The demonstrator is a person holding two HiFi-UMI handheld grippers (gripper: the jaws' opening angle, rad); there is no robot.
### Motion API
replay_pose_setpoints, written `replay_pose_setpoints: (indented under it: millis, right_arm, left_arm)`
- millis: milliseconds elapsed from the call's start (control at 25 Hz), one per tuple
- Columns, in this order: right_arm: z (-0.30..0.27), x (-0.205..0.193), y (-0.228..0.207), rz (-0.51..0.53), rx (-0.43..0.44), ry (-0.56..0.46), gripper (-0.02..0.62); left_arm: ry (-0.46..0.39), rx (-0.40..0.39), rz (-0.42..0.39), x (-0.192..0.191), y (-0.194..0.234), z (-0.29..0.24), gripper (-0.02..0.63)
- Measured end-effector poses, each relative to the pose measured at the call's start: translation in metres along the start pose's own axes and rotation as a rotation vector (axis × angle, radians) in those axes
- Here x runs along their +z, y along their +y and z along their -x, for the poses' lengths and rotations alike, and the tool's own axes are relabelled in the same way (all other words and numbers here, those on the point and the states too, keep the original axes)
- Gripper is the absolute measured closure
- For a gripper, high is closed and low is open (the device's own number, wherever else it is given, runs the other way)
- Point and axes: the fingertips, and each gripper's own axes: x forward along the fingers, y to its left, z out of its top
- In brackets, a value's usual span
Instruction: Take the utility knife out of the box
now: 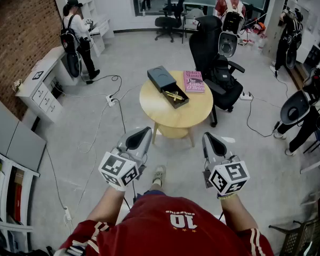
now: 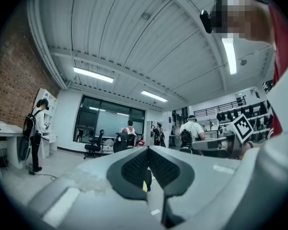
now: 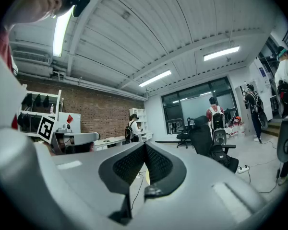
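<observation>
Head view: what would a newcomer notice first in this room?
Two grey tools, the left gripper and right gripper, jut out at the bottom, both shut and empty, each bearing a marker cube. Beyond them, mid-room, stands a round wooden table with an open dark box holding a yellowish utility knife, and a pink book beside it.

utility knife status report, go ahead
Left gripper and right gripper both shut, empty, short of the round table. Utility knife lies in the open box. Nothing over it.
</observation>
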Motion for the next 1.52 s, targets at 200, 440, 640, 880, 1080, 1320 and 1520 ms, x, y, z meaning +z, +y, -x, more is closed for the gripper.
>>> replay_pose_setpoints:
  millis: [200, 440, 640, 880, 1080, 1320, 1520]
  right_arm:
    - [0.002, 0.004, -0.007, -0.001, -0.010, -0.002, 0.597]
    - [0.000, 0.002, -0.013, -0.007, -0.008, 0.000, 0.597]
    - [0.000, -0.001, -0.015, -0.009, -0.013, -0.001, 0.597]
    - [-0.004, -0.005, -0.018, -0.007, -0.018, 0.007, 0.597]
    - [-0.009, 0.001, -0.025, -0.006, -0.028, -0.006, 0.597]
    - [-0.013, 0.006, -0.024, 0.000, -0.024, -0.010, 0.595]
    - [-0.019, 0.007, -0.027, 0.000, -0.024, -0.010, 0.595]
  left_arm:
    - [0.006, 0.004, -0.007, 0.003, 0.001, -0.003, 0.603]
    - [0.017, 0.005, -0.004, 0.002, 0.001, -0.007, 0.603]
    - [0.025, 0.003, -0.011, -0.001, 0.001, -0.009, 0.603]
    - [0.031, 0.000, 0.005, -0.005, 0.004, -0.012, 0.603]
    - [0.025, 0.010, -0.001, -0.002, 0.010, -0.016, 0.603]
    - [0.030, 0.007, 0.000, 0.000, 0.010, -0.018, 0.603]
    - [0.030, 0.006, 0.007, -0.001, 0.012, -0.021, 0.603]
